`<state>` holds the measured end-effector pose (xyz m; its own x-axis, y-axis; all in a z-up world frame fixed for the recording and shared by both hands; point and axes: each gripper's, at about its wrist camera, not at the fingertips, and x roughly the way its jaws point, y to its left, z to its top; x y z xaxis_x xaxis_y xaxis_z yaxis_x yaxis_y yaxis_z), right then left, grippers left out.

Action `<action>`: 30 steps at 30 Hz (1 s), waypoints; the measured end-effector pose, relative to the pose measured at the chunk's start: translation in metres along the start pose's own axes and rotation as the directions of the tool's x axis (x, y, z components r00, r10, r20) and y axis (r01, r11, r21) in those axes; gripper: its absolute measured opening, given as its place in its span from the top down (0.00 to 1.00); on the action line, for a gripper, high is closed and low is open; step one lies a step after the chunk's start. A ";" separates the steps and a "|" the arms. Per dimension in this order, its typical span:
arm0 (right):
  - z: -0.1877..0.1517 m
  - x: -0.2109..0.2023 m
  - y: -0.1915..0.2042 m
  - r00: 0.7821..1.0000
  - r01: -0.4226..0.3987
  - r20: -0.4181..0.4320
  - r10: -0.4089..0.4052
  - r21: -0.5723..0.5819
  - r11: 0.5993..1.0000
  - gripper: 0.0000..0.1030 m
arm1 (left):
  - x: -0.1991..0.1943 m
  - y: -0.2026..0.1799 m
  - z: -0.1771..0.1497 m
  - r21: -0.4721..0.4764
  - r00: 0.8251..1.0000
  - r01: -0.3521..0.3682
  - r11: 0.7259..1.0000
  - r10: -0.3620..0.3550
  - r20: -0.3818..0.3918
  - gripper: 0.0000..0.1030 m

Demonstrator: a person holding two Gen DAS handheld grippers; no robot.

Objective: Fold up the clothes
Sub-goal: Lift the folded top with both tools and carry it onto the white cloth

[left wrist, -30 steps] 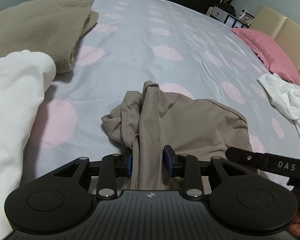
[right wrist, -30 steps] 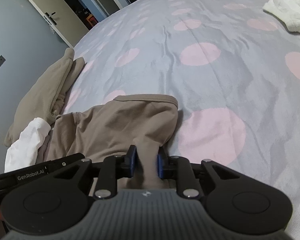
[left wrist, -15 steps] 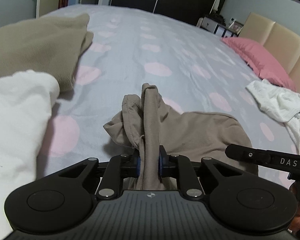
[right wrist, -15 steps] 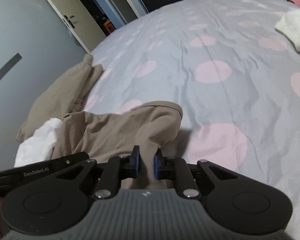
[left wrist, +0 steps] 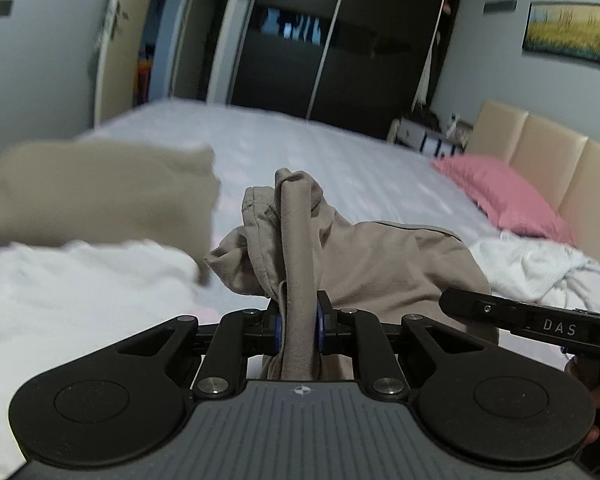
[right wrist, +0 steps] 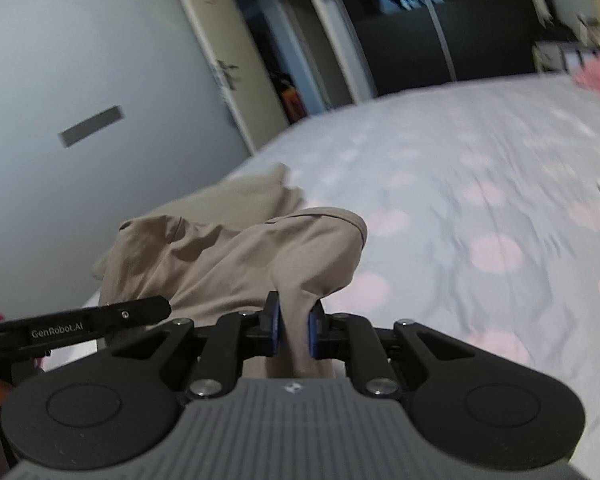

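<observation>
A tan garment (left wrist: 384, 256) hangs bunched between both grippers, lifted off the bed. My left gripper (left wrist: 298, 326) is shut on a thick fold of the tan garment that stands up in front of the camera. In the right wrist view the same tan garment (right wrist: 236, 256) drapes away to the left, and my right gripper (right wrist: 293, 334) is shut on its near edge. The right gripper's black body (left wrist: 540, 324) shows at the right of the left wrist view, and the left gripper's body (right wrist: 80, 320) at the left of the right wrist view.
The bed (right wrist: 480, 184) has a grey cover with pink dots. A folded beige blanket (left wrist: 96, 188) and a white garment (left wrist: 72, 288) lie at the left. A pink pillow (left wrist: 504, 196), a crumpled white cloth (left wrist: 540, 264) and a beige headboard (left wrist: 560, 168) are at the right. Dark wardrobe doors (left wrist: 332, 52) stand beyond.
Both grippers closed on the tan garment and rose with it, lifting it off the bed. Both views tilted upward, so the wardrobe and walls now show.
</observation>
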<state>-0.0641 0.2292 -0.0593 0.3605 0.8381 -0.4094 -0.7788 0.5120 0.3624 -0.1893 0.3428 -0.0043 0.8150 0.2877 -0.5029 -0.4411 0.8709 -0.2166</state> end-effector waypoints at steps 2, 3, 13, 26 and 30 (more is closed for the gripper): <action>0.007 -0.005 0.021 0.999 -0.042 0.018 0.043 -0.035 0.998 0.86 | -0.023 0.009 0.008 0.001 0.999 -0.024 1.000 0.024 0.026 0.88; 0.009 -0.006 0.032 0.998 -0.062 0.023 0.063 -0.051 0.997 0.86 | -0.034 0.014 0.012 0.000 0.999 -0.035 0.999 0.035 0.037 0.88; 0.015 0.006 0.129 0.975 -0.220 0.008 0.222 -0.103 0.970 0.86 | -0.114 0.071 0.044 0.051 0.990 -0.129 0.990 0.126 0.059 0.88; -0.017 0.078 0.185 0.984 -0.178 -0.062 0.169 -0.211 0.961 0.85 | -0.076 0.155 0.030 0.099 0.995 -0.097 0.990 0.100 -0.024 0.88; -0.022 0.109 0.185 0.991 -0.133 -0.068 0.119 -0.265 0.955 0.85 | -0.043 0.183 0.026 0.096 0.997 -0.061 0.994 0.065 -0.043 0.88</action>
<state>-0.1801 0.4108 -0.0551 0.2297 0.8783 -0.4194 -0.9277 0.3278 0.1785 -0.2955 0.4999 -0.0006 0.7677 0.3266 -0.5514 -0.4517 0.8860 -0.1042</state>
